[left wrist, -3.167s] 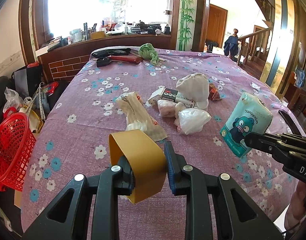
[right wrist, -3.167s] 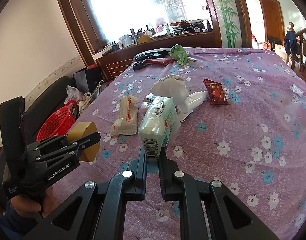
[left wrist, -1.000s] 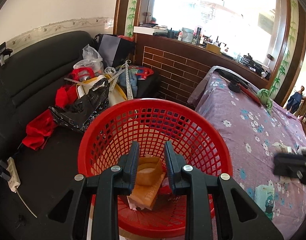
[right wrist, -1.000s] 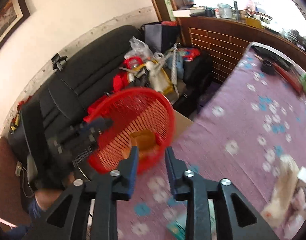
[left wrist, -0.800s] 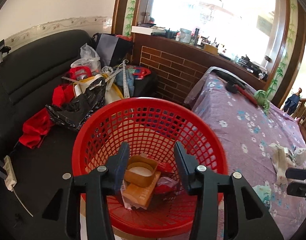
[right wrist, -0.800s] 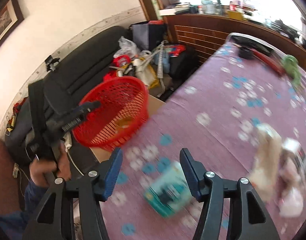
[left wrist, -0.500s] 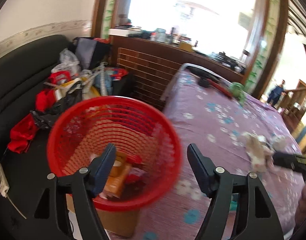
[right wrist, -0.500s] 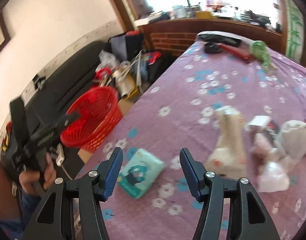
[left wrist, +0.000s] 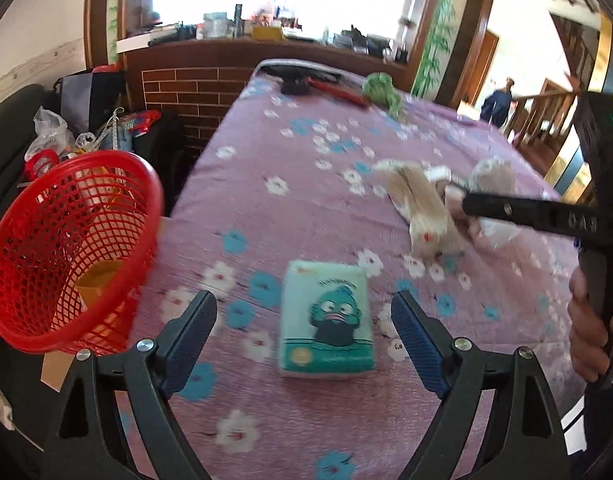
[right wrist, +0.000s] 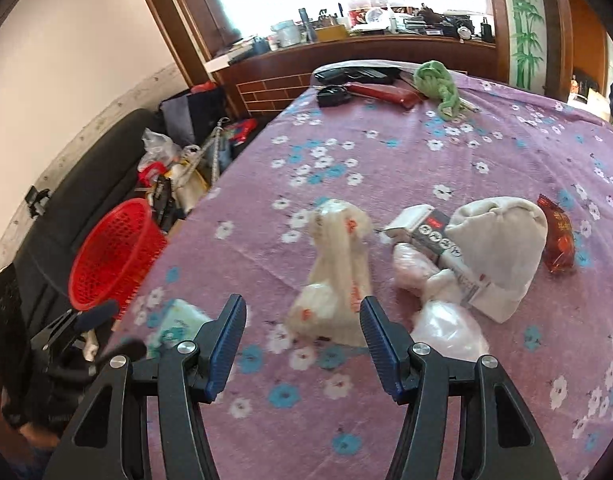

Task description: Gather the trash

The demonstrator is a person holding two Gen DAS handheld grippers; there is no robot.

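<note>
A teal tissue pack [left wrist: 326, 320] lies flat on the flowered purple tablecloth [left wrist: 306, 184]. It shows between the fingers of my left gripper [left wrist: 303, 295], whose jaws are opening wide and do not touch it. The red basket [left wrist: 66, 248] stands off the table's left edge with a yellow tape roll [left wrist: 98, 280] inside. My right gripper [right wrist: 303, 299] is open above a cream plastic wrapper [right wrist: 338, 276]. Beyond the wrapper lie a white cap [right wrist: 498, 248], a small box [right wrist: 426, 232], pale plastic bags [right wrist: 446, 328] and a red snack wrapper [right wrist: 558, 240].
At the table's far end lie a green cloth [right wrist: 438, 84] and red and black tools [right wrist: 362, 88]. A dark sofa [right wrist: 66, 200] piled with bags runs along the left wall behind the basket. A hand [left wrist: 590, 328] holds the right gripper at the table's right.
Both grippers swung from over the basket to the table. The tape roll now lies in the basket and the tissue pack on the table near its edge. Both jaws have opened.
</note>
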